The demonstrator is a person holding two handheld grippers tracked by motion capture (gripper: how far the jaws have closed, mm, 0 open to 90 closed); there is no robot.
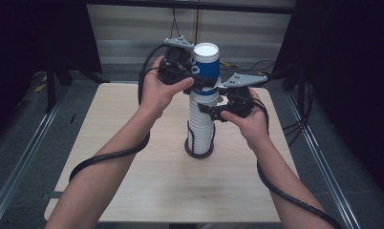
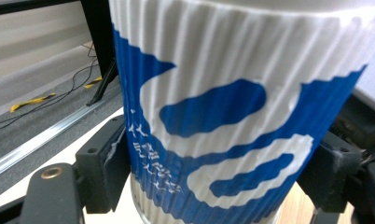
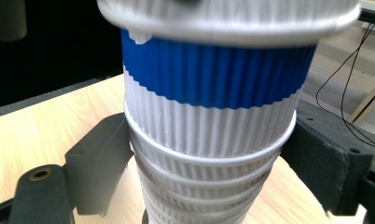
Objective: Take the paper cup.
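Observation:
A tall stack of ribbed white paper cups (image 1: 201, 126) stands upside down on a dark round base (image 1: 198, 152) at the table's middle. The top cup (image 1: 207, 62), white with blue patches, sits raised above the stack, so the blue band of the cup under it (image 3: 213, 79) shows. My left gripper (image 1: 196, 78) is shut on the top cup (image 2: 213, 107), one jaw pressing each side. My right gripper (image 1: 208, 109) is lower, shut on the stack (image 3: 209, 140) just under that blue band. The top cup's rim (image 3: 223, 18) is blurred above it.
The light wooden table (image 1: 133, 191) has bare room all round the stack. Both grippers' cables trail back over the table's near half (image 1: 109, 157). Metal rails (image 1: 23, 157) run along the floor on both sides, and loose wires (image 1: 257, 64) lie beyond the far edge.

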